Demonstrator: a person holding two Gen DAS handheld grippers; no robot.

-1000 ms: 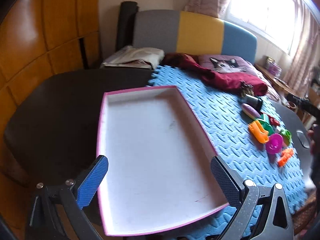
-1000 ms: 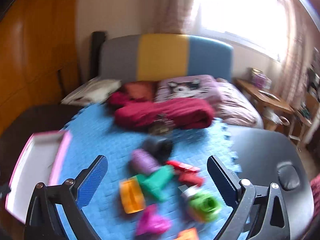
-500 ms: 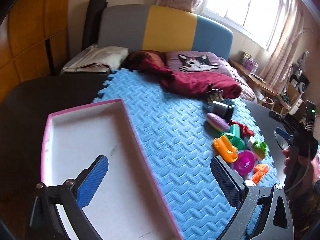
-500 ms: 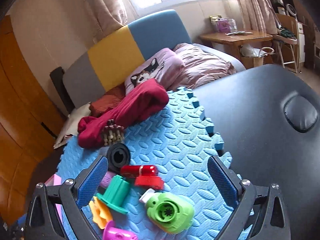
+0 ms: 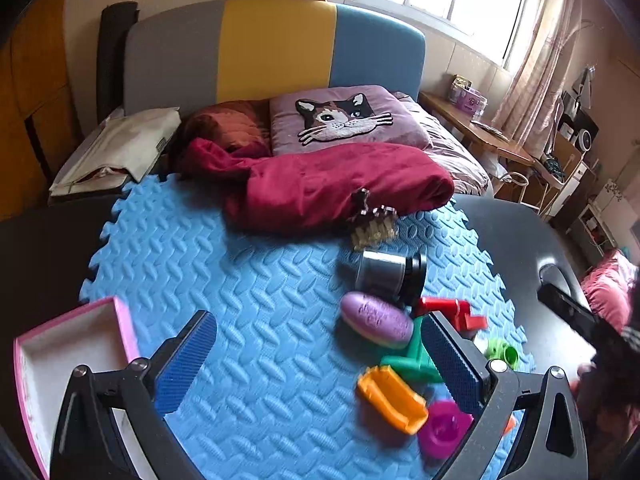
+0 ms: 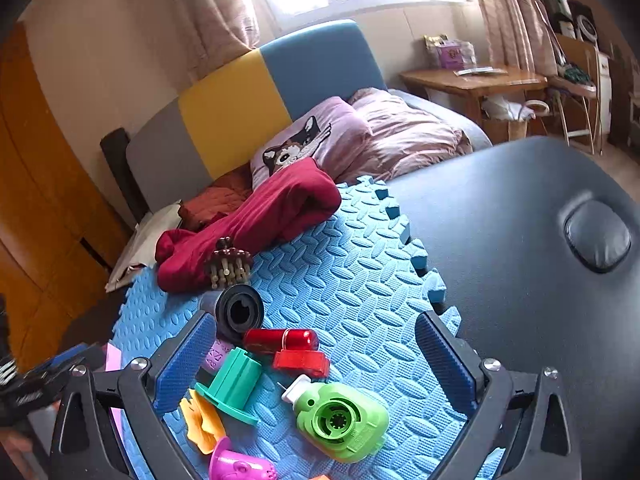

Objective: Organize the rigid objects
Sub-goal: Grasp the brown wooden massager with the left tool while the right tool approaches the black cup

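A cluster of plastic toys lies on the blue foam mat (image 5: pixel 240 280): a purple oval piece (image 5: pixel 376 320), an orange piece (image 5: pixel 392 398), a teal piece (image 6: pixel 236 384), a red piece (image 6: pixel 296 348), a green round toy (image 6: pixel 340 420), a magenta cup (image 5: pixel 444 432) and a metal-and-black cylinder (image 5: pixel 390 270). The pink-rimmed white tray (image 5: pixel 60 360) sits at the mat's left. My left gripper (image 5: pixel 320 364) is open, above the mat left of the toys. My right gripper (image 6: pixel 316 364) is open, hovering over the toys.
A dark red cloth (image 5: pixel 328 184) and a brown bristly brush (image 5: pixel 374 226) lie at the mat's far edge. The mat rests on a black padded table (image 6: pixel 520 240). A bed with a cat pillow (image 5: pixel 344 120) stands behind. A wooden desk (image 6: pixel 472 80) is far right.
My left gripper swung right from over the tray toward the toys; the tray now sits at the view's left edge. My right gripper moved closer over the toy cluster.
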